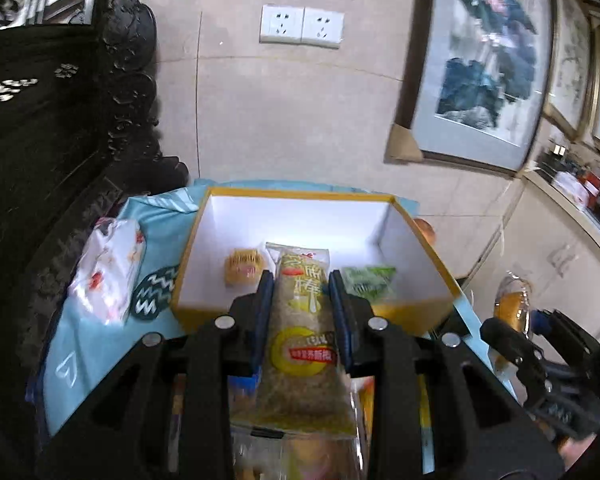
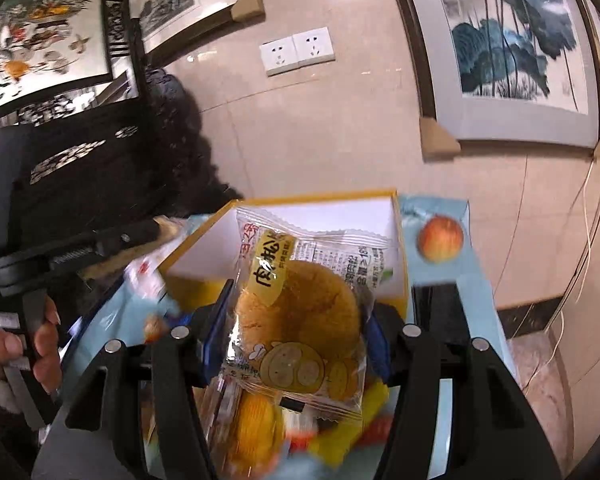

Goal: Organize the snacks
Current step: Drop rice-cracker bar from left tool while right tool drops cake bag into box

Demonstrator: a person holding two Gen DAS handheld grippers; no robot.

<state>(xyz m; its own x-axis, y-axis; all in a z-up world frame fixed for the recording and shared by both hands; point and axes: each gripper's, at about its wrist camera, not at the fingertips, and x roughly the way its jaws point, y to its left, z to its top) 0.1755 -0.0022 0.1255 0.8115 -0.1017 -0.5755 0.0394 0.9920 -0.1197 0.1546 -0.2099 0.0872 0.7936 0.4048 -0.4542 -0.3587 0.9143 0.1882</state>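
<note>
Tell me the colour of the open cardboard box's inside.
White inside the yellow-rimmed open cardboard box, clearest in the left wrist view.

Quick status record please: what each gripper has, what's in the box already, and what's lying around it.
left gripper: shut on long snack stick pack
right gripper: shut on round cake pack
box: open, yellow rim, white inside
in box: small yellow snack, green packet
left of box: tissue pack
right of box: apple
surface: light blue cloth
</note>
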